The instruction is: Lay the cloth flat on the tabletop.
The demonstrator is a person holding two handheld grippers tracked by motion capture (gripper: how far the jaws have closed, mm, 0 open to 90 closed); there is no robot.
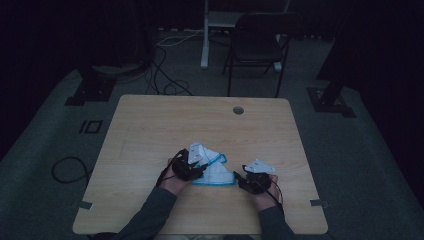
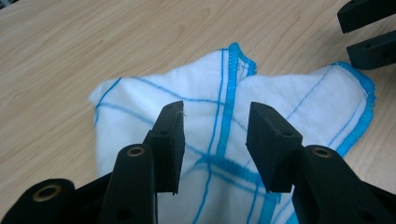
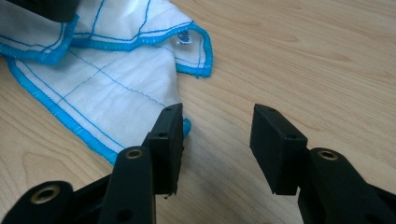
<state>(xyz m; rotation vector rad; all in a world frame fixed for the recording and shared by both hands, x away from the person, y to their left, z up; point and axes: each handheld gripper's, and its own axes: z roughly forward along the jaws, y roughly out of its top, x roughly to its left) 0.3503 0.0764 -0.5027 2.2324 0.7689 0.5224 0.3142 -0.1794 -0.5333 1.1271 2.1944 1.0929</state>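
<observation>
Near the table's [image 1: 150,125] front edge, the left gripper [image 2: 215,135] hovers unclenched over the cloth [image 2: 205,93]; the right gripper [image 3: 217,140], seemingly empty, gapes at its 3 o'clock.

Woven cotton-like cloth [image 2: 224,140] lies on a smooth, matt wood-grain table [image 2: 93,42].

White cloth with blue edging [image 1: 214,171] lies crumpled on the worktop [image 1: 150,135], toward its near edge. Left hand-held gripper [image 1: 192,167] sits at the cloth's left side, over it. Right hand-held gripper [image 1: 250,181] lies just right of the cloth. Chair [image 1: 257,42] stands beyond the cloth, past the worktop's far edge.
</observation>
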